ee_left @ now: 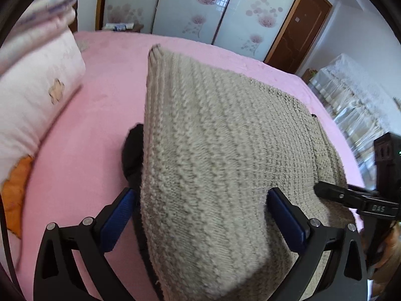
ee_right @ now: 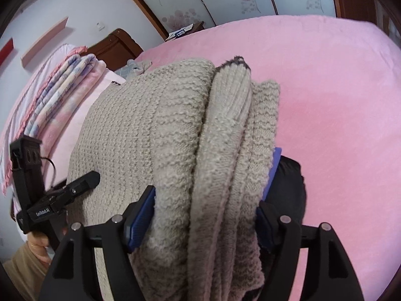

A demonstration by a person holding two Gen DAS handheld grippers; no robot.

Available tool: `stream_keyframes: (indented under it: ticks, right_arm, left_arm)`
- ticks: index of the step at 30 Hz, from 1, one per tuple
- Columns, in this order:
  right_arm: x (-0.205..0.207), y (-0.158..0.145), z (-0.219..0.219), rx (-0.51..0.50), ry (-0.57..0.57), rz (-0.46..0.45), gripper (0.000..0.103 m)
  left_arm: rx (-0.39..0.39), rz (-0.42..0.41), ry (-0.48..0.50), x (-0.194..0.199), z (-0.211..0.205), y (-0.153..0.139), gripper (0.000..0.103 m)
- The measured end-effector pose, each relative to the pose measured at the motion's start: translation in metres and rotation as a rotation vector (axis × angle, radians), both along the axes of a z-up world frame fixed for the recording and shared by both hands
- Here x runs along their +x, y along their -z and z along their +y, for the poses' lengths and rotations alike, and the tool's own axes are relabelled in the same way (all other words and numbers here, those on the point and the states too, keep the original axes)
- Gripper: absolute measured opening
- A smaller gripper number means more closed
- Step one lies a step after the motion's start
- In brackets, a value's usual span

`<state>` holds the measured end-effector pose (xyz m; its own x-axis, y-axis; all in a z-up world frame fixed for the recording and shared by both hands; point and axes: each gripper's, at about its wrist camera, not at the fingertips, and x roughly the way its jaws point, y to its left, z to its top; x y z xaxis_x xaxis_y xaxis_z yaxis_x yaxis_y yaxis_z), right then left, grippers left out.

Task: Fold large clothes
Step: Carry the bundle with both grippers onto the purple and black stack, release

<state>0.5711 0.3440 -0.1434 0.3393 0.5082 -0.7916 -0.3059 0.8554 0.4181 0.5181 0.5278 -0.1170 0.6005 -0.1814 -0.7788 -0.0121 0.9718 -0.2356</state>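
The folded beige knit sweater (ee_left: 213,155) lies on the pink bed (ee_left: 100,105) and passes between the arms of both tongs.

Left tongs (ee_left: 200,200): arms spread wide. The blue pads (ee_left: 117,215) stand just beside the fabric on either side without pressing it.

Right tongs (ee_right: 208,200): arms apart around the bunched layers and sleeve (ee_right: 230,92); fabric fills the gap and brushes the pads, and no pinch shows.

A dark garment (ee_left: 132,155) lies beneath the sweater. A pillow (ee_left: 37,87) sits left of the left tongs.
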Motion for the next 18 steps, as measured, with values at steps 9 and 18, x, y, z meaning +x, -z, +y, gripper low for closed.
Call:
stream_keyframes:
  ticks: [9,18]
  right_arm:
    - [-0.015,-0.026,-0.004,-0.053,0.03,-0.043,0.075]
    - [-0.052,-0.067,-0.018,-0.099,0.001,-0.154,0.075]
  left_arm:
    - [0.173,-0.081,0.012,-0.03,-0.037,-0.045,0.103]
    - [0.206,-0.152,-0.008,-0.082,-0.072,-0.093,0.103]
